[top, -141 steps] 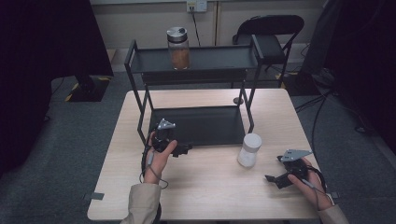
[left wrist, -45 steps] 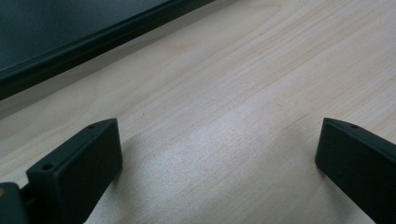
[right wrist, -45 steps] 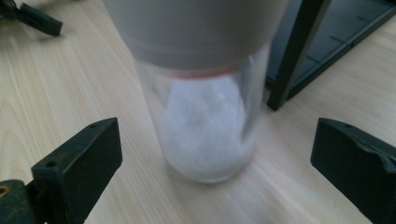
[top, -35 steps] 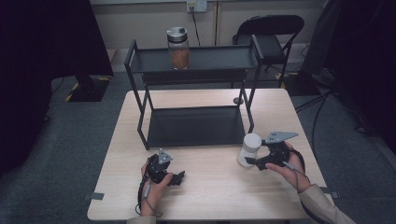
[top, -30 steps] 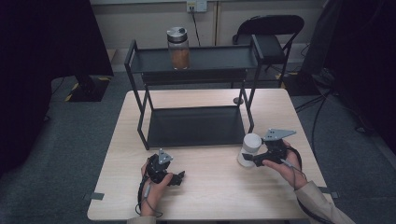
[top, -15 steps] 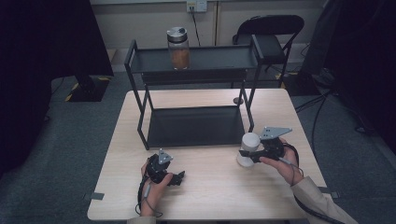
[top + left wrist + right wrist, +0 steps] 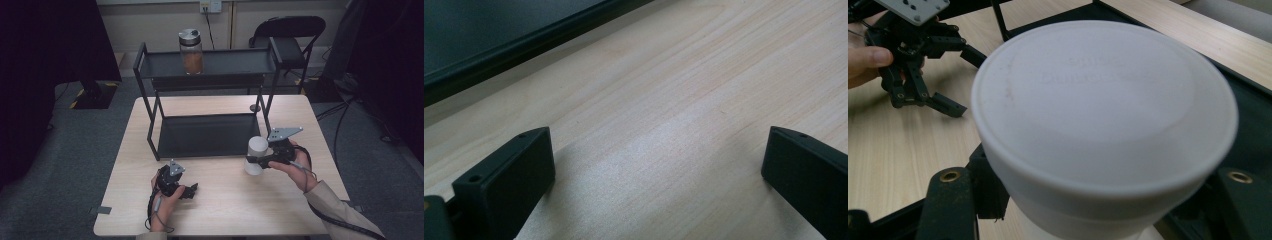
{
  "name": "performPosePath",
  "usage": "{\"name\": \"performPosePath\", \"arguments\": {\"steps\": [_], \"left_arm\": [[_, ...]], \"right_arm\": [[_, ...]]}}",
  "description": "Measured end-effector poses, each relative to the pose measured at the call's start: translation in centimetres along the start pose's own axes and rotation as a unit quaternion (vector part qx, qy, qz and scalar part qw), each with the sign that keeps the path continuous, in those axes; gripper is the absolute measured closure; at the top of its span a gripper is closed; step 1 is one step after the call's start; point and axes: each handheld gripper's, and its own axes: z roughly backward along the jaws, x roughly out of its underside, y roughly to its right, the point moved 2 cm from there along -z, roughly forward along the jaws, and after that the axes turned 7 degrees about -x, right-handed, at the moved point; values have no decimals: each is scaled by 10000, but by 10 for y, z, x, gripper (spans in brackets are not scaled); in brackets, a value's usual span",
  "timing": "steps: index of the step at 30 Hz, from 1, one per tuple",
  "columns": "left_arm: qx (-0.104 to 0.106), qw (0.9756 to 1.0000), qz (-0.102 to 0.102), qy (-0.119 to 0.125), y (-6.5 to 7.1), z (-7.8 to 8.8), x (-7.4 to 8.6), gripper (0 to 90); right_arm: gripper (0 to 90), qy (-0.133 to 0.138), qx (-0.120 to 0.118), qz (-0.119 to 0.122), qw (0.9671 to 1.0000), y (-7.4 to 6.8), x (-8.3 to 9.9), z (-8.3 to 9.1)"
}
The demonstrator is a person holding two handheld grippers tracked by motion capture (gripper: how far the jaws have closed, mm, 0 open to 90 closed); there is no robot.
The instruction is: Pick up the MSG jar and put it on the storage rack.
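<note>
A white jar (image 7: 258, 147) with a white lid (image 7: 1103, 110) is at the right side of the table, just in front of the black rack's right leg. My right gripper (image 7: 256, 161) is shut on it from the right, its black jaws pressing both sides below the lid (image 7: 1095, 212). Whether the jar's base touches the table I cannot tell. My left gripper (image 7: 192, 190) rests on the table near the front edge, open, with bare wood between its jaws (image 7: 656, 165). In the right gripper view the left gripper (image 7: 965, 82) lies beyond the jar.
A black two-tier rack (image 7: 210, 136) stands at the back of the wooden table (image 7: 225, 200). A glass jar with brown contents (image 7: 191, 50) stands on its top shelf. A dark folding chair (image 7: 290, 35) is behind the table.
The right gripper has closed onto the white jar and carried it slightly left and up, nearer the rack. The left gripper has stayed put.
</note>
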Motion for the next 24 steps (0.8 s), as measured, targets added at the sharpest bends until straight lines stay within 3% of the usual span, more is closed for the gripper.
{"name": "performPosePath", "arguments": {"steps": [12, 24], "left_arm": [[-1, 10000, -2, -3, 0, 0, 0, 0], [-1, 10000, -2, -3, 0, 0, 0, 0]], "right_arm": [[344, -44, -154, 39, 9999, 2, -44, -8], [344, 15, -139, 63, 9999, 5, -80, -1]]}}
